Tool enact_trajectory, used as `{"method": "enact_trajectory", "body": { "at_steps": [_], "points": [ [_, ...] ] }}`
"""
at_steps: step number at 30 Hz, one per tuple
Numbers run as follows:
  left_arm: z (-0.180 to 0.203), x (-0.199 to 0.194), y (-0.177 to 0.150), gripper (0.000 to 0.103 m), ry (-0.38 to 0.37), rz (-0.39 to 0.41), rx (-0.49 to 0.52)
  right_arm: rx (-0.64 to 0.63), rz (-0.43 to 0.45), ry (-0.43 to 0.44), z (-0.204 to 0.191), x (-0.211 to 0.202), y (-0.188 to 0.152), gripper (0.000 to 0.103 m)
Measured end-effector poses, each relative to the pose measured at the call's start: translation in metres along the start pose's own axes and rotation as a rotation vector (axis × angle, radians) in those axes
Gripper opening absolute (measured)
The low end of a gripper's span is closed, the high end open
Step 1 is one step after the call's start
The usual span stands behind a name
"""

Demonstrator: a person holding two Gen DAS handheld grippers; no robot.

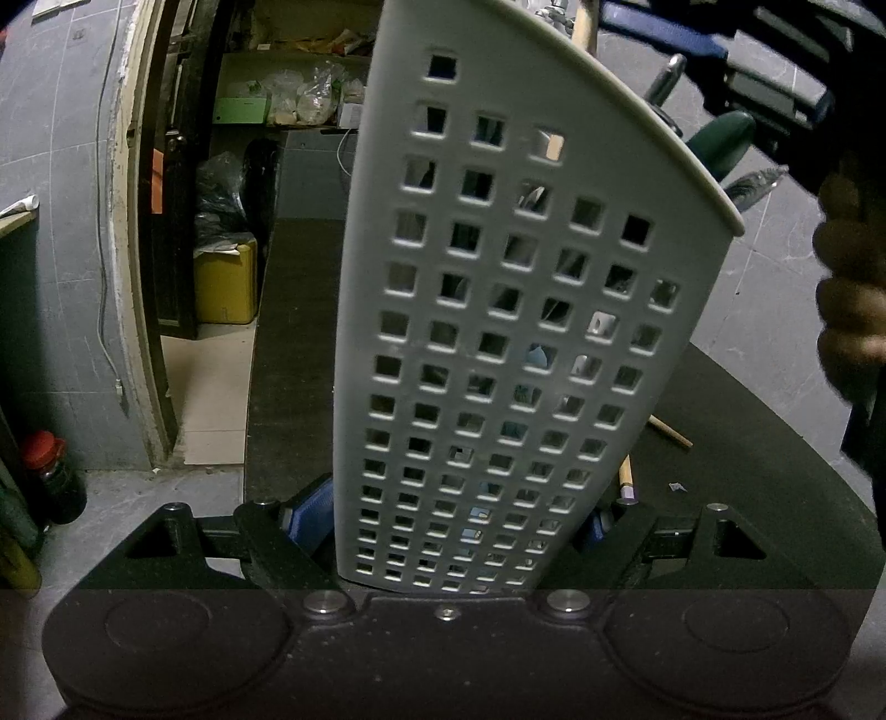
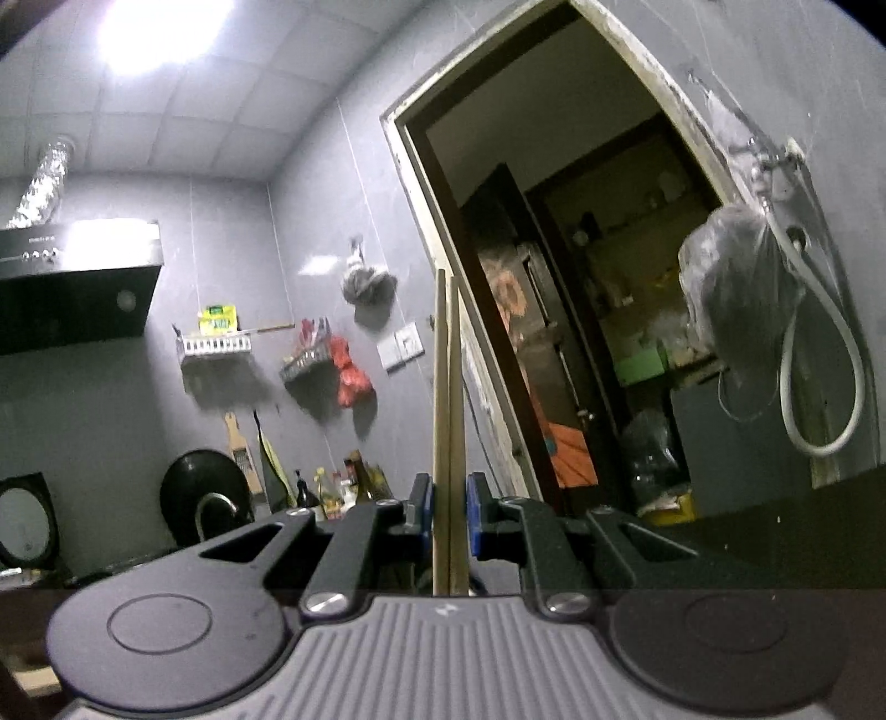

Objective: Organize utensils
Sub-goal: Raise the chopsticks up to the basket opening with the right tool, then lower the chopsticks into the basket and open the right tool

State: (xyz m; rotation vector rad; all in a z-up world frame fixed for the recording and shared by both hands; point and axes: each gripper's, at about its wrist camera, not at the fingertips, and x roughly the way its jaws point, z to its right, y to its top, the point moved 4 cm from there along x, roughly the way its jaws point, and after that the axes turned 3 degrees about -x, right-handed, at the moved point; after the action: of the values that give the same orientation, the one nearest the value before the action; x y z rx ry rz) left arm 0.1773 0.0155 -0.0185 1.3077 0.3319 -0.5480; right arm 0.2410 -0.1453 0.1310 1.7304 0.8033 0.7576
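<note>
My left gripper (image 1: 454, 520) is shut on a tall grey perforated utensil holder (image 1: 498, 332), its blue pads pressing both sides near the base. Handles of several utensils stick out above the holder's rim, among them a dark green one (image 1: 720, 141) and a metal one (image 1: 667, 75). A loose wooden chopstick (image 1: 670, 432) lies on the dark tabletop (image 1: 747, 443) behind the holder. My right gripper (image 2: 449, 509) is shut on a pair of wooden chopsticks (image 2: 447, 387) that stand upright between its blue pads. In the left wrist view the right gripper (image 1: 720, 44) hovers above the holder, held by a hand (image 1: 847, 288).
A doorway (image 1: 188, 221) to a storeroom with shelves, bags and a yellow container (image 1: 224, 285) lies beyond the table. A red-capped bottle (image 1: 52, 476) stands on the floor at left. The right wrist view shows a range hood (image 2: 77, 282), wall racks (image 2: 216, 343) and a hose (image 2: 819, 360).
</note>
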Motion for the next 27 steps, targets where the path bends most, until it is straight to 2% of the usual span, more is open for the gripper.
{"method": "enact_trajectory", "body": {
  "at_steps": [13, 15, 16, 17, 18, 19, 21, 24, 27],
  "points": [
    [0.000, 0.000, 0.000, 0.083, 0.000, 0.000, 0.000, 0.000, -0.044, -0.008, -0.004, -0.007, -0.025, 0.015],
    [0.000, 0.000, 0.000, 0.083, -0.001, 0.000, -0.001, -0.011, -0.058, -0.009, -0.006, -0.007, -0.028, 0.017],
    [0.000, 0.000, 0.000, 0.083, -0.001, 0.000, -0.001, -0.019, -0.072, -0.010, -0.007, -0.008, -0.030, 0.022],
    [0.000, 0.000, 0.000, 0.083, -0.002, 0.000, -0.001, -0.025, -0.086, -0.014, -0.009, -0.008, -0.031, 0.030],
    [0.000, 0.000, 0.000, 0.083, -0.003, -0.001, -0.001, -0.032, -0.099, -0.016, -0.010, -0.010, -0.033, 0.051],
    [0.000, 0.000, 0.000, 0.083, -0.004, -0.001, -0.001, -0.038, -0.102, -0.021, -0.011, -0.013, -0.034, 0.060],
    [0.000, 0.000, 0.000, 0.083, -0.004, -0.002, -0.001, -0.041, -0.091, -0.035, -0.013, -0.022, -0.037, 0.063],
    [0.000, 0.001, -0.001, 0.083, -0.004, -0.002, -0.001, -0.004, -0.051, -0.074, -0.012, -0.042, -0.042, 0.086],
    [0.000, 0.001, -0.001, 0.083, 0.000, -0.005, 0.004, 0.051, 0.013, -0.146, -0.008, -0.069, -0.051, 0.095]
  ]
}}
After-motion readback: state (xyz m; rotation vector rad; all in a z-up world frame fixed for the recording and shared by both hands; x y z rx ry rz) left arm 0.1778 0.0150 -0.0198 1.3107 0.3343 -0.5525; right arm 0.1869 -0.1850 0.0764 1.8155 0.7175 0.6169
